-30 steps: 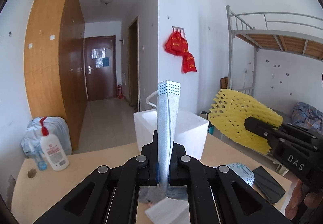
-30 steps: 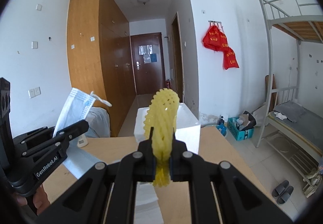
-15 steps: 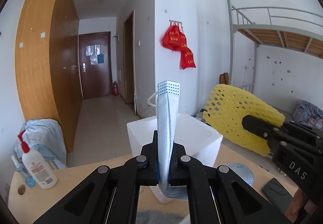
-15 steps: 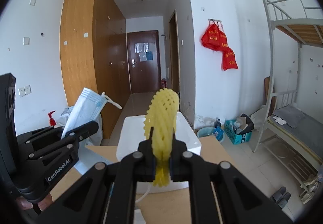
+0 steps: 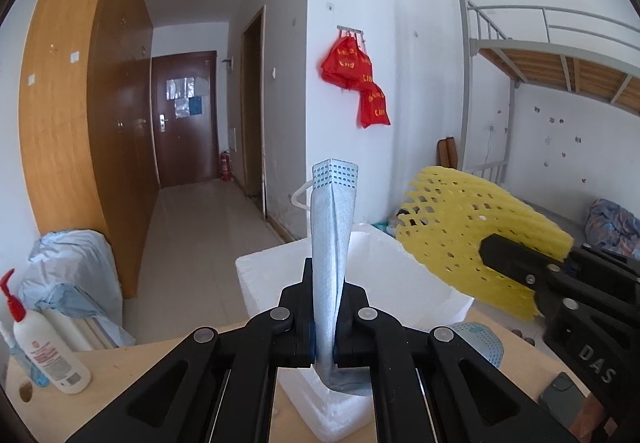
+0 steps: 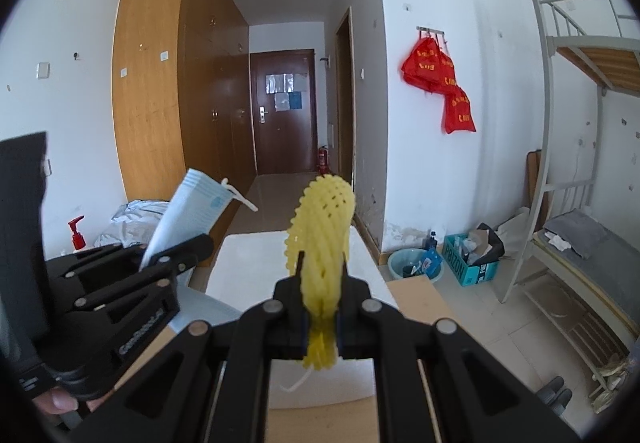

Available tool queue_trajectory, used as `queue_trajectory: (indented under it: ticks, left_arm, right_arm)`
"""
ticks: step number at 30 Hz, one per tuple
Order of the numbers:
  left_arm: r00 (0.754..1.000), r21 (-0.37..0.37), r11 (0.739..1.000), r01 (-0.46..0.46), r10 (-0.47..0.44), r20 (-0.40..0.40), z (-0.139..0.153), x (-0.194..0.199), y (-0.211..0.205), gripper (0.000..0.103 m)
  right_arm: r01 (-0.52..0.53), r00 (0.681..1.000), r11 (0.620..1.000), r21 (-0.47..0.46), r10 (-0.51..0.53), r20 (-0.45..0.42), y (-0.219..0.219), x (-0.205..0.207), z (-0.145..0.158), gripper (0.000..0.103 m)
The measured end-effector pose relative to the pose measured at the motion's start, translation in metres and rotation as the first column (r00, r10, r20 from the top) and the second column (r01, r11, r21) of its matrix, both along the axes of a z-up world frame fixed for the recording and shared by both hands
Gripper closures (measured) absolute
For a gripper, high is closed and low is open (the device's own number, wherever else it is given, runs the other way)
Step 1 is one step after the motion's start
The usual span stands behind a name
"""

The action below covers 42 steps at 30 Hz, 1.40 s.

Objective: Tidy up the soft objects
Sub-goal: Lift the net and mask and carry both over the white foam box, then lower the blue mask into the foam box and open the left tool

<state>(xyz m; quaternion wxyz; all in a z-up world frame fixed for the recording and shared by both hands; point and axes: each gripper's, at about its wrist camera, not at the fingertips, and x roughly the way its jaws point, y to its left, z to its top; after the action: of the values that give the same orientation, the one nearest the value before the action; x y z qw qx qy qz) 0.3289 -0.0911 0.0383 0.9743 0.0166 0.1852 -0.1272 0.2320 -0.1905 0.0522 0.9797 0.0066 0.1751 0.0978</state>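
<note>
Dorm-room walls in white surround me, but nearest to each lens are my own tools. My left gripper (image 5: 324, 319) is clamped on a blue surgical mask (image 5: 334, 227), which stands upright between the pads with its perforated end on top and a white ear loop curling off to the left. My right gripper (image 6: 322, 317) is pinched tight around a yellow foam fruit net (image 6: 322, 239), also standing up from the jaws (its lower end pokes out beneath them). Each tool shows in the other's view: the net fans out at the right of the left camera, the mask tilts up at the left of the right camera.

Just below and beyond both sits a white foam box (image 5: 392, 283) on the light wooden table (image 5: 128, 375); the mask and the net are both held in the air above it, not resting in it. Another blue mask (image 5: 482, 341) lies on the table beside the box, and a dark phone (image 5: 562, 397) lies near the right edge. At the table's left stands a white pump bottle with a red top (image 5: 44, 347).

Farther back are a bundle wrapped in pale plastic (image 5: 68, 275), a long wooden wardrobe (image 5: 80, 103), red bags (image 5: 356, 75) hanging on a wall hook, a metal bunk bed (image 6: 580, 123), and a dark brown door (image 5: 184, 119) at the end of the hallway.
</note>
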Motion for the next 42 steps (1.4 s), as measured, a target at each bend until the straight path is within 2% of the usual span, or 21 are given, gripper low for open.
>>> queue_trajectory:
  ticks: [7,28,29,31,33,35,37,42]
  left_arm:
    - [1.000,0.008,1.000,0.021,-0.021,-0.005,-0.010,0.016,-0.002,0.098]
    - [0.999,0.015,1.000,-0.007,0.008,-0.052,-0.021,0.051,-0.015,0.097]
    - [0.999,0.012,1.000,-0.010,0.011,-0.050,-0.021,0.052,-0.014,0.094]
    - [0.999,0.004,1.000,-0.018,0.019,-0.051,-0.022,0.052,-0.011,0.079]
    - [0.998,-0.008,0.999,-0.031,0.031,-0.051,-0.022,0.052,-0.007,0.041]
    - [0.998,-0.020,0.997,-0.070,0.069,-0.012,-0.020,0.046,-0.002,0.028]
    - [0.997,-0.016,0.997,-0.078,0.078,0.020,-0.017,0.041,0.000,0.023]
    - [0.996,0.006,0.996,-0.088,0.088,0.011,-0.017,0.039,0.002,0.014]
  right_arm:
    - [0.002,1.000,1.000,0.020,-0.001,-0.016,-0.006,0.007,-0.005,0.091]
    - [0.010,1.000,1.000,0.019,-0.010,-0.019,-0.008,0.019,-0.006,0.091]
    - [0.010,1.000,1.000,0.019,-0.009,-0.020,-0.008,0.020,-0.006,0.091]
    - [0.011,1.000,1.000,0.020,-0.010,-0.019,-0.009,0.020,-0.007,0.091]
    - [0.012,1.000,1.000,0.022,-0.012,-0.021,-0.008,0.020,-0.007,0.091]
    - [0.013,1.000,1.000,0.023,-0.012,-0.020,-0.009,0.020,-0.007,0.091]
    - [0.013,1.000,1.000,0.021,-0.013,-0.019,-0.009,0.020,-0.007,0.091]
    - [0.011,1.000,1.000,0.023,-0.010,-0.020,-0.008,0.020,-0.008,0.091]
